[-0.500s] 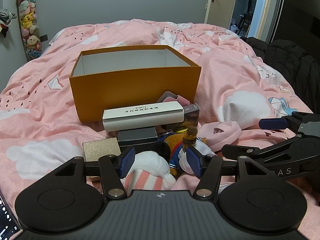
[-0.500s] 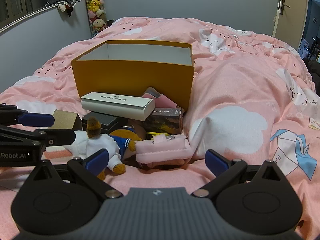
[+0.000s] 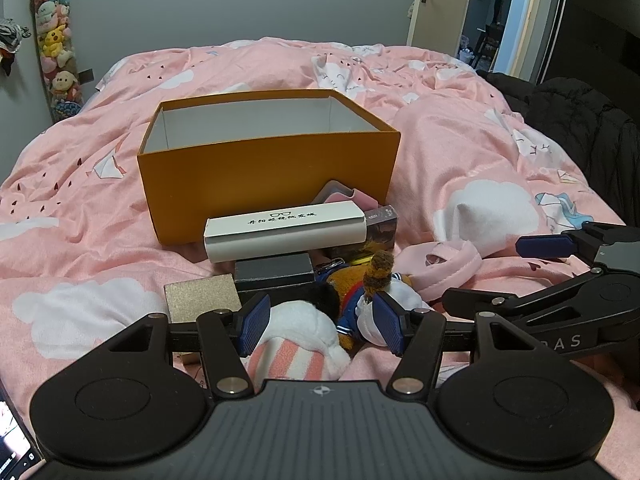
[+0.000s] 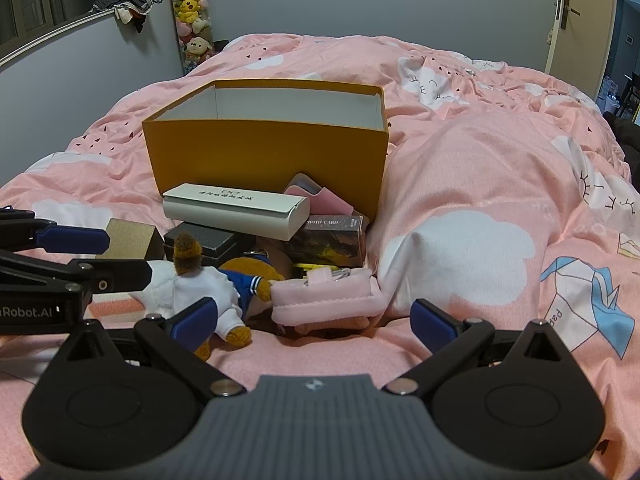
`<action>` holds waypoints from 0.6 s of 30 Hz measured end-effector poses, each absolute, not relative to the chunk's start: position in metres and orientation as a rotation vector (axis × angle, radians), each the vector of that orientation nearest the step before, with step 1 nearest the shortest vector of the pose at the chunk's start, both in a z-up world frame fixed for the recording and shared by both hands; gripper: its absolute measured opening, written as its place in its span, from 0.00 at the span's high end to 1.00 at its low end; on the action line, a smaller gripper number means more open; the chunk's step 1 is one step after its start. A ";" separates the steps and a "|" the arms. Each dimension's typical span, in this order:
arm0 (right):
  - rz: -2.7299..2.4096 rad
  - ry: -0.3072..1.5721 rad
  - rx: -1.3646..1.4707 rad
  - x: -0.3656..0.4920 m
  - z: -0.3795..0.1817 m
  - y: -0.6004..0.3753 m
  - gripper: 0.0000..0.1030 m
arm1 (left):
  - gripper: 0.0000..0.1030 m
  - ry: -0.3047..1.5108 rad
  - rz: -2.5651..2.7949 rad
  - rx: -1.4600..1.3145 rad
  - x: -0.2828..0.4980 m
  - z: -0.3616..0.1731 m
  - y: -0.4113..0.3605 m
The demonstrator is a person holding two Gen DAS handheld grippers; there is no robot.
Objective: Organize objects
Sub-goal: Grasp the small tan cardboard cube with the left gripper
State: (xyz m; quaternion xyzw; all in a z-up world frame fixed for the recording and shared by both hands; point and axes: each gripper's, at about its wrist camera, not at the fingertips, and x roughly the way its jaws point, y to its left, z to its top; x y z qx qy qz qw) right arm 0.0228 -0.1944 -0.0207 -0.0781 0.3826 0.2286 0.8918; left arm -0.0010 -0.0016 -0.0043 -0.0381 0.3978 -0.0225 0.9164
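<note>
An open orange box (image 3: 268,176) (image 4: 264,156) stands on the pink bed. In front of it lies a pile: a white glasses case (image 3: 284,236) (image 4: 236,210), a black box (image 3: 274,274), a gold box (image 3: 202,298), a dark card box (image 4: 326,240), a plush bear in a sailor suit (image 3: 360,296) (image 4: 216,284), a white-and-pink striped plush (image 3: 298,344) and a pink fabric pouch (image 4: 326,298) (image 3: 444,264). My left gripper (image 3: 320,326) is open, its pads either side of the striped plush and bear. My right gripper (image 4: 314,326) is open wide just before the pink pouch.
The pink cloud-print duvet (image 4: 480,200) bulges up to the right of the box. A dark coat (image 3: 580,128) lies at the bed's right edge. Plush toys (image 3: 54,48) hang on the far wall. An open door (image 3: 500,12) is at the back right.
</note>
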 end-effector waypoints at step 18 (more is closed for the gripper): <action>0.810 0.821 -0.154 0.064 0.005 -0.147 0.37 | 0.56 0.868 0.079 -0.155 0.003 0.005 0.074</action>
